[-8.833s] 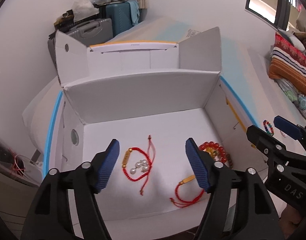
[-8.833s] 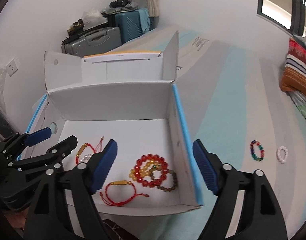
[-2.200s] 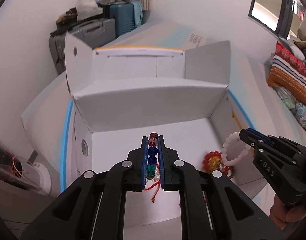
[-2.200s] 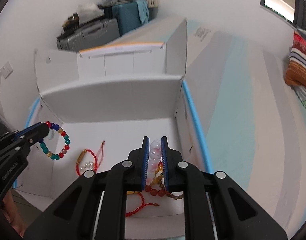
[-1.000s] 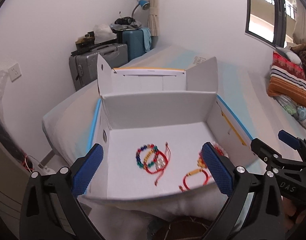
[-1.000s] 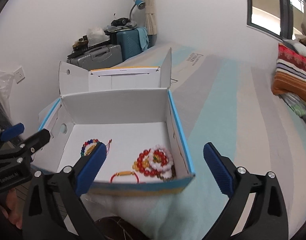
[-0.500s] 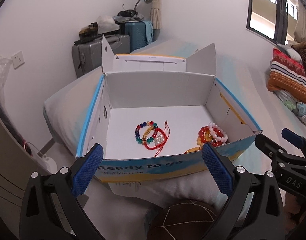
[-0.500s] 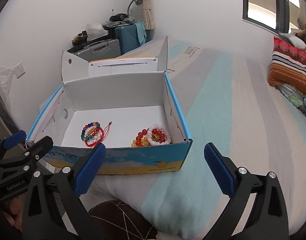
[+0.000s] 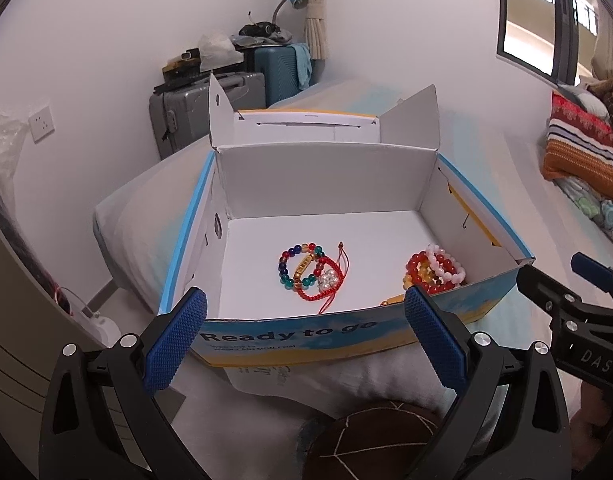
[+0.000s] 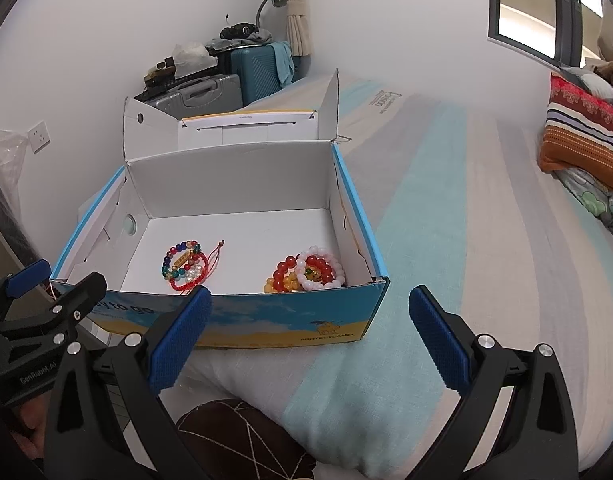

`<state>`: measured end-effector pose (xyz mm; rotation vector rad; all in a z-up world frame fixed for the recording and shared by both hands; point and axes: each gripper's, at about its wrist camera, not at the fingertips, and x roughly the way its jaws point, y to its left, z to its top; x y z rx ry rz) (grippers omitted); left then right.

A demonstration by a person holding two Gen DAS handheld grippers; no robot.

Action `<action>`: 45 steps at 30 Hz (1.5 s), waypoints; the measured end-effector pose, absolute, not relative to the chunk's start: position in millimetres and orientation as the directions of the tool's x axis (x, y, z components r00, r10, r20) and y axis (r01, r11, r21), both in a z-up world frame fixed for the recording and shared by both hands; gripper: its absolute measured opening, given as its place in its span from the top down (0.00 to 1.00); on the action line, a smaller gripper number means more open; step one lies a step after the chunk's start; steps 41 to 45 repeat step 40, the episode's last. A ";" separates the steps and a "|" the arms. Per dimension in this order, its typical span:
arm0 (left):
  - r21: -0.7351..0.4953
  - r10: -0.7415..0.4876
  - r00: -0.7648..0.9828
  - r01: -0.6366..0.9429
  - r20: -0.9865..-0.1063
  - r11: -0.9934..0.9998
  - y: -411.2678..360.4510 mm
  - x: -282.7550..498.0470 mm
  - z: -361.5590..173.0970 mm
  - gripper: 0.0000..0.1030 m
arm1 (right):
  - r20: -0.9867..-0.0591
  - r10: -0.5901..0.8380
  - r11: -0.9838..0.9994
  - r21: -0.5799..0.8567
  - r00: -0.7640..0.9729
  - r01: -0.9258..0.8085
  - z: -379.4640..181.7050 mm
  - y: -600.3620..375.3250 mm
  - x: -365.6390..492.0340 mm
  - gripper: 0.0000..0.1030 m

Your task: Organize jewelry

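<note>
Both the left gripper (image 9: 304, 338) and right gripper (image 10: 310, 338) hang wide open and empty before the box (image 10: 242, 322) on the bed (image 10: 466, 240), whose bracelets (image 10: 304, 270) sit overlapping inside and could tangle if lifted.

Bright, even daylight; soft shadows; fisheye-bent edges; sharp
</note>
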<state>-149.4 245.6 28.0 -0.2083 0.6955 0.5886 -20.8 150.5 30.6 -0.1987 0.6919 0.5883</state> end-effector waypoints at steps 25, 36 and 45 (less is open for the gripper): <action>0.046 0.443 0.581 -0.571 -0.682 0.820 240.9 -140.3 22.4 0.06 | -0.663 0.432 0.826 0.017 0.612 -0.564 24.2 146.2 -17.1 0.08; 0.015 0.425 0.590 -0.573 -0.686 0.819 240.4 -141.0 21.8 0.06 | -0.667 0.432 0.825 0.020 0.608 -0.564 22.1 145.1 -16.3 0.08; 0.042 0.448 0.579 -0.580 -0.682 0.813 237.8 -140.2 21.0 0.05 | -0.667 0.433 0.824 0.021 0.606 -0.566 21.2 145.3 -16.3 0.08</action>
